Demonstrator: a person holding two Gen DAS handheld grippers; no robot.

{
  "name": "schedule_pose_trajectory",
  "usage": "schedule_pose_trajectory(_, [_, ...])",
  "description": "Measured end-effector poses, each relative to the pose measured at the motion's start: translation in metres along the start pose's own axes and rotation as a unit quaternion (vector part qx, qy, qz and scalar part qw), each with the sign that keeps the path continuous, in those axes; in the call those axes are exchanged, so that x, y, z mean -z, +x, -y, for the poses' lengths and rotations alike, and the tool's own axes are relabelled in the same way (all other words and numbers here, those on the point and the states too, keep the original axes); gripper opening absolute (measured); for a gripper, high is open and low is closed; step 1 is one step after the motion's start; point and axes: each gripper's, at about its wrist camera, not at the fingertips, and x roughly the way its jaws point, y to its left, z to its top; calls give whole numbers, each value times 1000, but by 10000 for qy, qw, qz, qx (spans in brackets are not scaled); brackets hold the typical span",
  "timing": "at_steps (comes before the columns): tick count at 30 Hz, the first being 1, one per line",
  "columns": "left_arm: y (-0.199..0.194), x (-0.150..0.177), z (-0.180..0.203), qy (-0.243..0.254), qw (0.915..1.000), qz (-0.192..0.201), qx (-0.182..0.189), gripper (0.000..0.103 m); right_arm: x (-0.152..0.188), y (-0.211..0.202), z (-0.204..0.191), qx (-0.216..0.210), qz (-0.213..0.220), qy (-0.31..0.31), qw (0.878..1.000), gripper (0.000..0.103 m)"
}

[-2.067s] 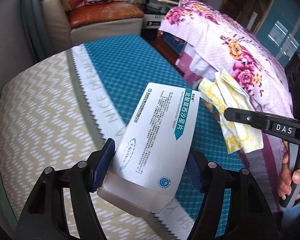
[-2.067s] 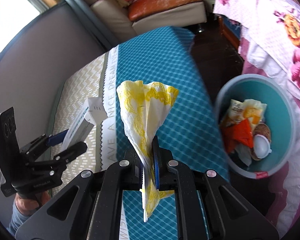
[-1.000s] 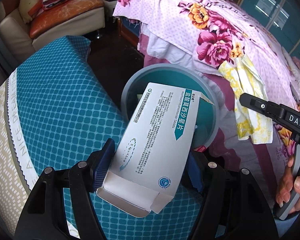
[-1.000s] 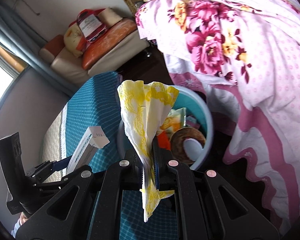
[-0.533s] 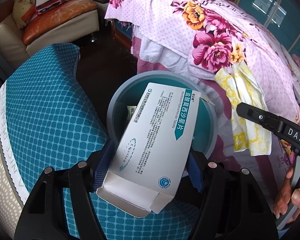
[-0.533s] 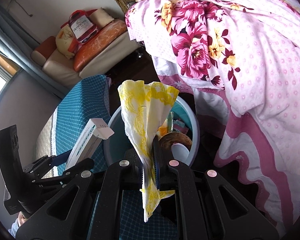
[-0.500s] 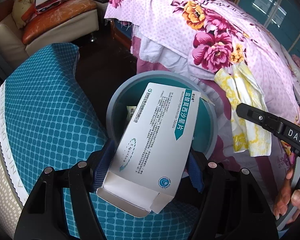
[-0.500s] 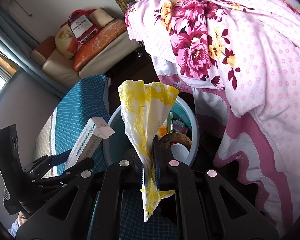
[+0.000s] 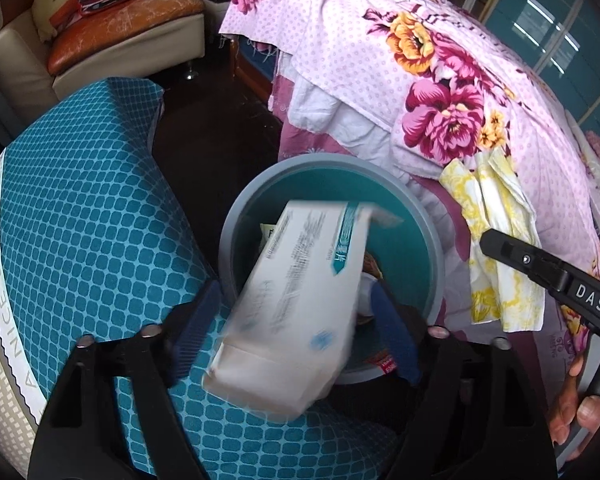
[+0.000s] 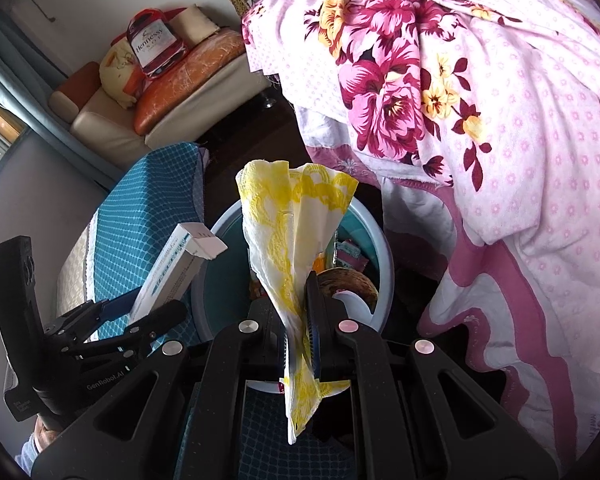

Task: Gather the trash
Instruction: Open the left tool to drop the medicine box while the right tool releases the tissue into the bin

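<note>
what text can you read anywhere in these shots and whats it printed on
"Hennessy" on the red bag lying on the sofa.
"DAS" on the right tongs, seen from the left wrist view.
"GenRobot.AI" on the left tongs, seen from the right wrist view.
"A NICE DREAM" on the white band of the teal cloth.
Print on the white box: motion-blurred, unreadable.
Red label on the bin: too small to read.
</note>
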Motion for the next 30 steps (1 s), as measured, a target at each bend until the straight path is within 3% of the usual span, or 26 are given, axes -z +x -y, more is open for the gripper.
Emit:
schedule_pose_trajectory(3, [-5,2,-6,-63,9999,65,-93,92,-2,2,-4,41,-9,-52,10000,10])
schedule_pose_trajectory(30, [-44,39,-67,-629,9974,317,-137,92,-5,37,-69,318,-243,-619,9973,14])
